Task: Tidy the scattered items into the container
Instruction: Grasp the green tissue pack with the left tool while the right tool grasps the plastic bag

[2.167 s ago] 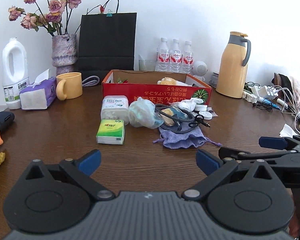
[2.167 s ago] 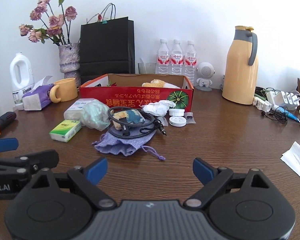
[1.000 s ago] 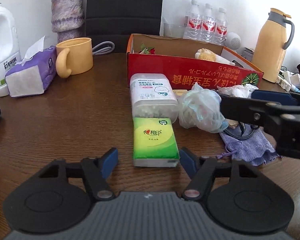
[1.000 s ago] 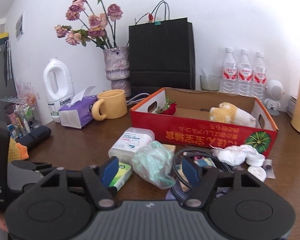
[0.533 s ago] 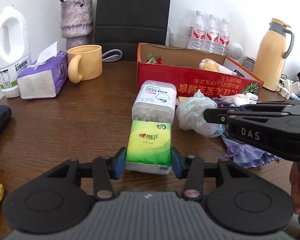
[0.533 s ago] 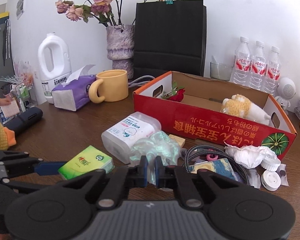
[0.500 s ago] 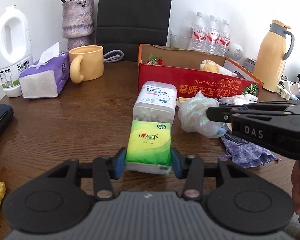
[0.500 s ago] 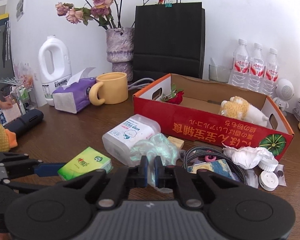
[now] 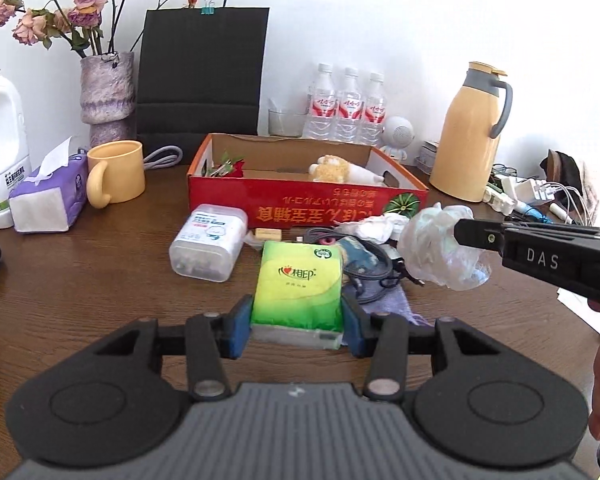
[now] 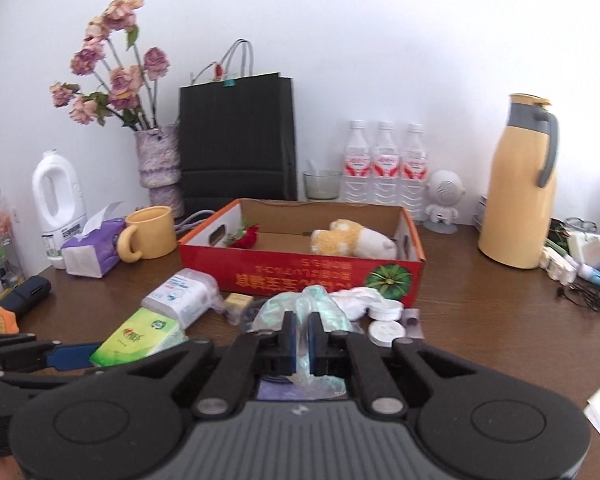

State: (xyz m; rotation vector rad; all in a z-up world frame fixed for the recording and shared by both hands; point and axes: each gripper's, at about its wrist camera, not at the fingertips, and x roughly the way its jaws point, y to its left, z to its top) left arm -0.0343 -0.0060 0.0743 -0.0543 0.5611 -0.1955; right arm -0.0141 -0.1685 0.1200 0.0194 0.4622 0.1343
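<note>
Brown wooden surface (image 9: 80, 280), white wall behind. Red cardboard box (image 9: 306, 204) sits mid-surface, open top, a plush toy (image 9: 340, 172) and a red flower (image 10: 247, 237) inside; bare floor shows between them. Left gripper (image 9: 296, 322) has its jaws pinching a green tissue pack (image 9: 300, 284), held just above the clutter. Right gripper (image 10: 301, 344) has its jaws pressed onto a crumpled plastic bag (image 9: 440, 248), lifted clear of the surface, near the box's front right corner. Clear swab box (image 9: 208, 242), coiled cable (image 9: 364, 268), purple pouch (image 9: 392, 304) crowd the box's front edge.
</note>
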